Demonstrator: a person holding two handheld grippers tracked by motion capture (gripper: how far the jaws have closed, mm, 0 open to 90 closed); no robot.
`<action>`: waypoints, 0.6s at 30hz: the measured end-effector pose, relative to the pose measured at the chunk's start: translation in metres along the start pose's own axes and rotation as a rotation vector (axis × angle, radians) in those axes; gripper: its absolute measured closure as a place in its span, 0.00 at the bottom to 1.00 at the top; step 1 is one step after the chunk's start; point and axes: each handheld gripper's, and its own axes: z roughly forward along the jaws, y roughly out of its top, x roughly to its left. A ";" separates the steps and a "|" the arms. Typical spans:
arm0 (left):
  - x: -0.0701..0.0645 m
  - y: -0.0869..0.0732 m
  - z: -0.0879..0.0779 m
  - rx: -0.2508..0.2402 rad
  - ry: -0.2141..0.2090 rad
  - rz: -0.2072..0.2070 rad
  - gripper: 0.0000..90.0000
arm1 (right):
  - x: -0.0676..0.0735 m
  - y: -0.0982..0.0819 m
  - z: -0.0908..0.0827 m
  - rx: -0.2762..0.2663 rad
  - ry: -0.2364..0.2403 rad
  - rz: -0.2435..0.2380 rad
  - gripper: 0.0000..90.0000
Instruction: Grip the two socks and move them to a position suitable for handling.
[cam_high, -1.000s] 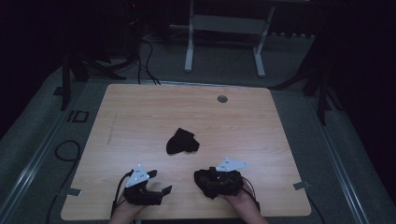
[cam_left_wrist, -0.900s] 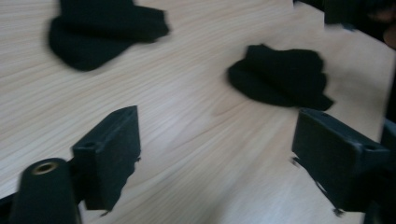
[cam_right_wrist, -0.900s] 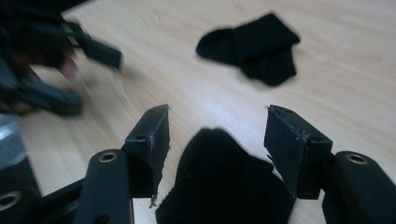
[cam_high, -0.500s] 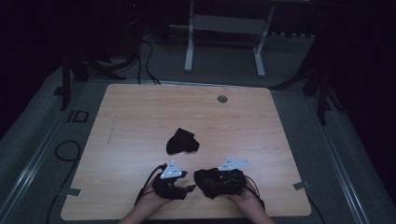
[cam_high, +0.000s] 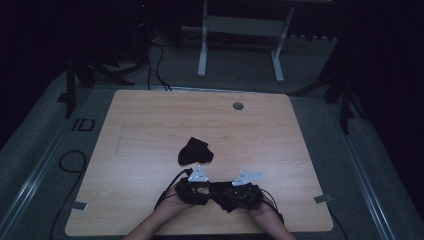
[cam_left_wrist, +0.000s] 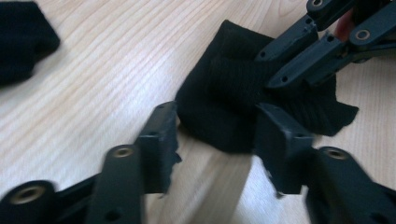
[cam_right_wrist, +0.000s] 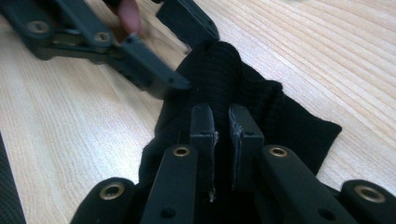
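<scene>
Black sock (cam_right_wrist: 219, 88) near table's (cam_high: 150, 125) front edge, right tool (cam_right_wrist: 221, 135) pinching it, left tool (cam_left_wrist: 217, 135) spread wide around it.

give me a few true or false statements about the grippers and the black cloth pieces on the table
1. The right gripper is pinched on a black cloth. True.
2. The left gripper is clamped shut. False: its jaws stand open around the cloth's edge.
3. A second black cloth lies apart, farther up the table. True.
4. The two grippers are at opposite table edges. False: they meet at the same cloth.
</scene>
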 end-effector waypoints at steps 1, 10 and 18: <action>0.001 0.001 0.001 0.003 -0.011 0.008 0.59 | -0.001 0.000 0.000 0.000 0.003 0.004 0.91; -0.007 0.008 -0.001 0.000 -0.051 0.026 0.91 | 0.003 0.000 -0.008 -0.012 -0.017 -0.014 0.92; -0.010 0.023 -0.037 -0.065 -0.005 0.044 0.93 | 0.006 0.018 -0.057 -0.166 -0.049 -0.018 0.93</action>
